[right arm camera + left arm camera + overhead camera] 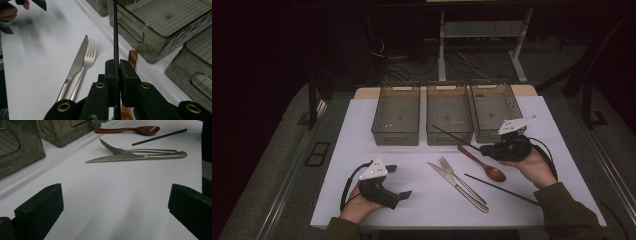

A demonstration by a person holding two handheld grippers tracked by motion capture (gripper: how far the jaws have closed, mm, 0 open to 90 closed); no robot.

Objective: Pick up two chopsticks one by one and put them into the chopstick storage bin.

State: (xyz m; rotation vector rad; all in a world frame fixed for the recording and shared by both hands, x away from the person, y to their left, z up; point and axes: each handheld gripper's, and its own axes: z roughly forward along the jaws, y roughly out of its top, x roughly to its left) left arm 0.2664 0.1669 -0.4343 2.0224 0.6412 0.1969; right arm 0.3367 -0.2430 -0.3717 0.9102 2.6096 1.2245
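from above, three bins [449,112] line the bench [362,125]; knife [457,186], fork [462,181], spoon [482,163] and one chopstick [502,189] lie before them. the left hand-held gripper [399,181] hovers near the front edge. its own view shows jaws wide apart. the right hand-held gripper [117,71] view shows what the overhead blurs — jaws pinching a second chopstick [115,30].

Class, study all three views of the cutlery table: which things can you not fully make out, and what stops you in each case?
- Wooden spoon, right gripper view: mostly hidden behind the right gripper and its chopstick.
- Left gripper, right gripper view: cut off by the top edge, blurred.
- Bins' contents, high view: small specks, too small and dim to identify.
- Loose chopstick, left gripper view: far end cut off by a dark shape.
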